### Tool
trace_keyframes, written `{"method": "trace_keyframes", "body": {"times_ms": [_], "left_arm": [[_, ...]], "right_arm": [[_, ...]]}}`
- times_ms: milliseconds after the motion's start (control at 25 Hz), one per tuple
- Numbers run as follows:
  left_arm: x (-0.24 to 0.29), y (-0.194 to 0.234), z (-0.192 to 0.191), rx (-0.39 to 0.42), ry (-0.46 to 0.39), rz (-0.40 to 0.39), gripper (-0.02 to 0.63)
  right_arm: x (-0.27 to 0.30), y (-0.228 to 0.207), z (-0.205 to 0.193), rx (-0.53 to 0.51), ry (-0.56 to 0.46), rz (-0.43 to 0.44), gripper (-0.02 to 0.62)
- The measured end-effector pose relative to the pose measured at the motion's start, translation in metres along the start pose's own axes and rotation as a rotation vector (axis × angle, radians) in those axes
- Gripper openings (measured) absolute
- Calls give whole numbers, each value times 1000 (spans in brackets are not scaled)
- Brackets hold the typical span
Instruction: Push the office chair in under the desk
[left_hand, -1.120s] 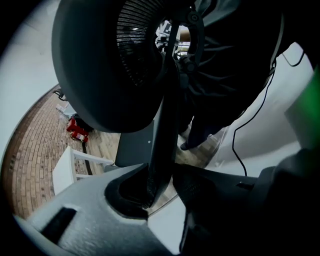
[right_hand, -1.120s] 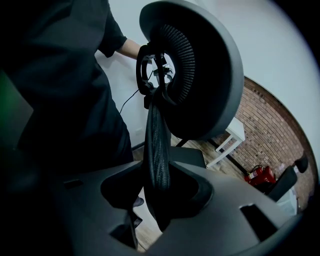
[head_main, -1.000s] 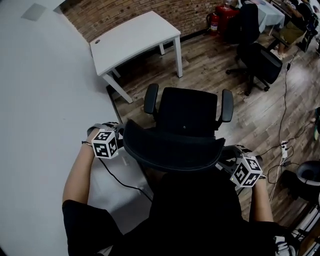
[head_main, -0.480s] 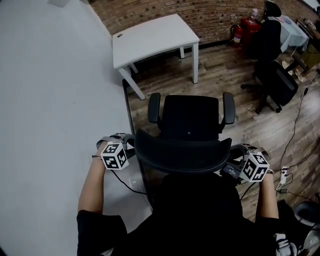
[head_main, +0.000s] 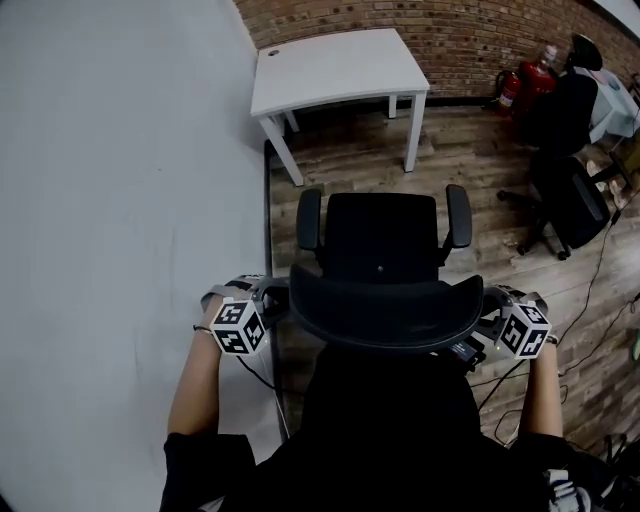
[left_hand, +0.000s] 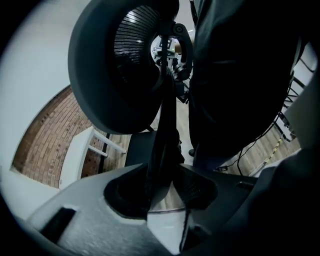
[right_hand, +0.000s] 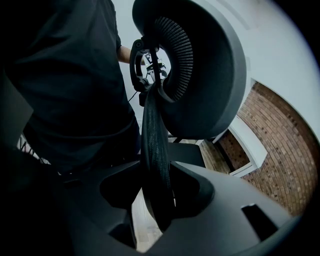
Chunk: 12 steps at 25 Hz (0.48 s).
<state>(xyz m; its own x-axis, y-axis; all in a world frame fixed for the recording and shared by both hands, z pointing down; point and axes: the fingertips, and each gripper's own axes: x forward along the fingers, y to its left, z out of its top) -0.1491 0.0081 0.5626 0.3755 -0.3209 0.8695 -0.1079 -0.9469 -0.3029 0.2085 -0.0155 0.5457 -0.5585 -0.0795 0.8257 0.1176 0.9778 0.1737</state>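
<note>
Head view: I'm looking down on the black chair (head_main: 385, 250), which stands on the wood floor (head_main: 470, 160) facing the white desk (head_main: 335, 70). It is well short of the desk and not yet under it. The desk sits in the corner where the pale wall (head_main: 120, 200) meets the brick wall (head_main: 450, 30). The left gripper (head_main: 275, 300) and right gripper (head_main: 483, 320) flank the curved headrest (head_main: 385, 310), one at each side of the chair, each in a hand with a bare forearm behind it. Off to the right are red extinguishers (head_main: 525, 85), two more dark chairs (head_main: 570, 190) and loose cables (head_main: 590, 270).

Left gripper view: the left gripper (left_hand: 160, 187) has its two jaws pinched on the thin dark edge of the backrest (left_hand: 162, 130), which runs up between them to the headrest (left_hand: 115, 70). The desk (left_hand: 82, 150) and brick wall (left_hand: 45, 135) show lower left, and my black-clad torso (left_hand: 240, 75) fills the right.

Right gripper view: the right gripper (right_hand: 157, 200) likewise clamps the mesh-textured edge of the backrest (right_hand: 155, 145), with the strip filling the gap between the jaws. The headrest (right_hand: 210, 70) looms above. The desk (right_hand: 250, 145) and brick wall (right_hand: 285, 150) are at the right, and my torso (right_hand: 65, 85) is at the left.
</note>
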Motion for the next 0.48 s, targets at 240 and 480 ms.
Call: {"method": "trace_keyframes", "body": {"times_ms": [240, 480], "left_arm": [[5, -9, 13, -57, 15, 29, 161], [8, -22, 32, -91, 44, 29, 160]], "right_arm": [[-3, -16, -13, -67, -38, -9, 161], [-12, -22, -28, -96, -43, 7, 166]]}}
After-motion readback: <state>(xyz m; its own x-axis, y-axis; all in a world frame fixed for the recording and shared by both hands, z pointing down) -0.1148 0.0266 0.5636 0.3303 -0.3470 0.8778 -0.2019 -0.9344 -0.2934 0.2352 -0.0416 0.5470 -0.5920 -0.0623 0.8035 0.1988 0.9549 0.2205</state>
